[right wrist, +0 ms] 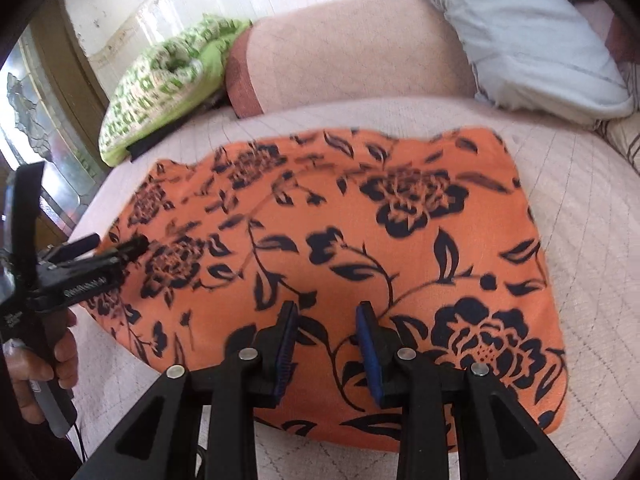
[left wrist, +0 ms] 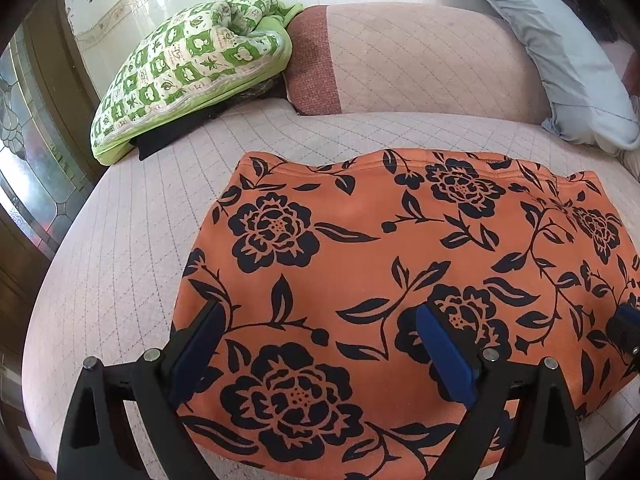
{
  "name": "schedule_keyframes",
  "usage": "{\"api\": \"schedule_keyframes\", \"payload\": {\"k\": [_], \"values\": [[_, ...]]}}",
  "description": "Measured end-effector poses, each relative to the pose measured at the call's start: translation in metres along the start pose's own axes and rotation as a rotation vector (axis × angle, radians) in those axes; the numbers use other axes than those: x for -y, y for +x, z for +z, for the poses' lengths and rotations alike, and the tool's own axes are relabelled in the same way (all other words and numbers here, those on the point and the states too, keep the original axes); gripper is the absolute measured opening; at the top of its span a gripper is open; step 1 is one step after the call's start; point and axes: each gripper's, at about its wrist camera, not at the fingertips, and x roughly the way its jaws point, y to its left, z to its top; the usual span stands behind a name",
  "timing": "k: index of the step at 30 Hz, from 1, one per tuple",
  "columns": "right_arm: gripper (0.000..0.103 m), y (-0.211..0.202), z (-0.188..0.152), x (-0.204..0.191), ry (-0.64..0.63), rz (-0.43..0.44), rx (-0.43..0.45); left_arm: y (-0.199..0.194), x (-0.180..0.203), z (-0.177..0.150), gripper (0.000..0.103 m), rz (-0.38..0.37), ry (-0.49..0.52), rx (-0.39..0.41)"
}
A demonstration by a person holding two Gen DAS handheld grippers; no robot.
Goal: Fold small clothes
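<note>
An orange garment with black flowers [left wrist: 400, 248] lies flat in a folded rectangle on the pink quilted bed [left wrist: 132, 240]. My left gripper [left wrist: 320, 320] hovers over its near left part, jaws wide open, nothing between them. In the right wrist view the same garment [right wrist: 340, 216] fills the middle. My right gripper [right wrist: 327, 310] is over its near edge, with blue pads a small gap apart and only cloth below, so it is open. The left gripper [right wrist: 120, 252] shows at the garment's left side, held by a hand [right wrist: 60, 352]. The right gripper's tip [left wrist: 626, 328] shows at the right edge of the left wrist view.
A green checked quilt [left wrist: 192, 68] is bundled at the back left over something black. A pink bolster [left wrist: 420, 56] runs along the back, and a pale blue pillow [left wrist: 560, 52] leans at the back right. A glass door [left wrist: 24, 140] stands beyond the bed's left edge.
</note>
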Motion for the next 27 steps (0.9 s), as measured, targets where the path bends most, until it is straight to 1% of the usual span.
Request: {"api": "schedule_keyframes", "payload": {"k": [3,8,11,15,21,24,27], "values": [[0.033,-0.002,-0.001,-0.002,0.002,0.023,0.003,0.000,0.001,-0.001,0.096,-0.001,0.001,-0.005],[0.034,0.019,-0.007,-0.002,0.013,0.009,-0.086,0.007,0.000,-0.004,0.096,-0.001,0.002,-0.040],[0.033,0.018,-0.006,-0.005,-0.006,0.006,-0.069,0.020,0.001,-0.008,0.096,-0.001,0.004,-0.093],[0.033,0.012,-0.005,-0.003,0.002,0.011,-0.046,0.023,-0.003,-0.008,0.096,-0.020,-0.027,-0.111],[0.033,-0.015,0.004,-0.001,0.006,0.005,0.062,0.011,-0.001,-0.005,0.096,-0.020,-0.027,-0.067],[0.033,-0.017,0.005,-0.002,0.001,0.002,0.068,0.003,0.002,-0.005,0.096,-0.017,-0.016,-0.036],[0.033,-0.013,0.004,-0.003,-0.008,-0.015,0.053,-0.001,0.005,-0.006,0.096,-0.021,-0.011,-0.027]]}}
